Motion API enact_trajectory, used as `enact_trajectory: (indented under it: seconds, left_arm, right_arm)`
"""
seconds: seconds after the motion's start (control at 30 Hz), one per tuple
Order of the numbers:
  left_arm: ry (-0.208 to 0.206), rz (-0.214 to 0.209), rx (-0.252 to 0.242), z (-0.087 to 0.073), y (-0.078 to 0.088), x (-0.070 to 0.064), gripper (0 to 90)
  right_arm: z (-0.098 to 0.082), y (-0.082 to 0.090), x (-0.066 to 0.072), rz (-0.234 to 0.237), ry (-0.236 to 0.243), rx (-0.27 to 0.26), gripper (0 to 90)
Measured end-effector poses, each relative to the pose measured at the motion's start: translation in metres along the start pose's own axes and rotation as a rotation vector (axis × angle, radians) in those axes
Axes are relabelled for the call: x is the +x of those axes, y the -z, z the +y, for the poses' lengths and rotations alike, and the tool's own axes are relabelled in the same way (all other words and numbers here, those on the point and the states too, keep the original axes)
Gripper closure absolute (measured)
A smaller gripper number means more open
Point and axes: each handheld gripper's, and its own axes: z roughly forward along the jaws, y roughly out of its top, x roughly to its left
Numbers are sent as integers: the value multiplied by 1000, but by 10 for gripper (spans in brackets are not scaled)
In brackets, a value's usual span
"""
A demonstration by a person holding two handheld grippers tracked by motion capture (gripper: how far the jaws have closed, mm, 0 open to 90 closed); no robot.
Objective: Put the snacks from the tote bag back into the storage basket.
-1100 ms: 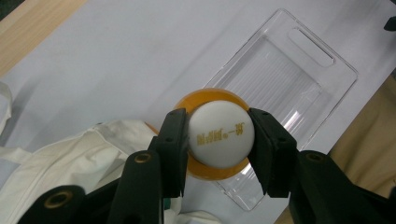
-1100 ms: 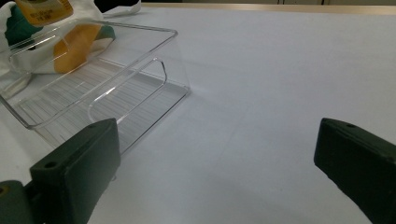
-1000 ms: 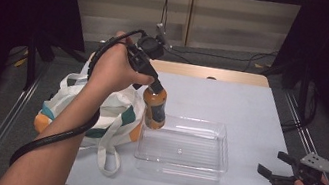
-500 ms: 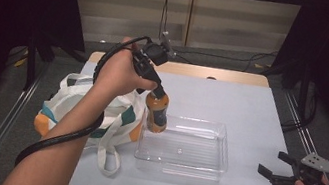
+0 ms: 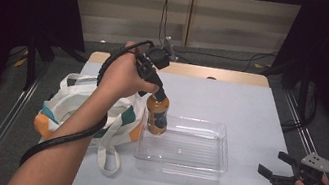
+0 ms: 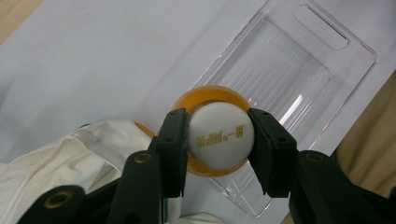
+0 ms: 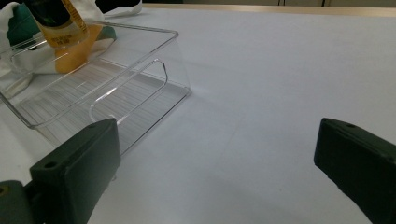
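R gripper (image 5: 274, 176): near-right table corner, jaws wide apart, idle.
Tray (image 5: 213, 167): clear, near-centre of table (image 5: 260, 113).
Bottle (image 5: 157, 114): over tray's far-left corner, L gripper (image 6: 218, 140) clenched on cap.
Tip: keep upright, lower inside wall, then release.
Bag (image 5: 74, 103): left edge.

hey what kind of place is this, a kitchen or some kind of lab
Most likely a lab or recording setup, not a kitchen: a white-covered table ringed by black curtains, loose cables on the floor behind, and handheld grippers such as the right gripper.

left hand-held gripper (image 5: 159, 95): moves right with bottle (image 5: 157, 115)
bottle: now over clear tray's (image 5: 219, 155) left edge, off the bag (image 5: 71, 107)
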Motion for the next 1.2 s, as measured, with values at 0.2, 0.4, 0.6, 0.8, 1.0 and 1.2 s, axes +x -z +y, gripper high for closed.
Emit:
enact_trajectory:
  seconds: [0.2, 0.4, 0.6, 0.8, 1.0, 1.2]
  left_arm:
    - [-7, 5, 13, 0, -5, 1, 595]
    - [4, 8, 24, -1, -10, 2, 595]
    - [-9, 8, 35, 0, -13, 3, 595]
    - [-4, 10, 39, 0, -17, 4, 595]
    - [0, 1, 54, -1, -23, 8, 595]
    - [7, 5, 65, -3, -27, 11, 595]
  right_arm:
    - [0, 0, 0, -1, -3, -1, 2]
    - [0, 0, 0, -1, -2, 0, 2]
    - [-1, -1, 0, 4, -6, 4, 2]
    - [-1, 0, 1, 7, -5, 1, 2]
    - [-1, 0, -1, 6, -7, -1, 2]
    - [-1, -1, 0, 8, -7, 3, 2]
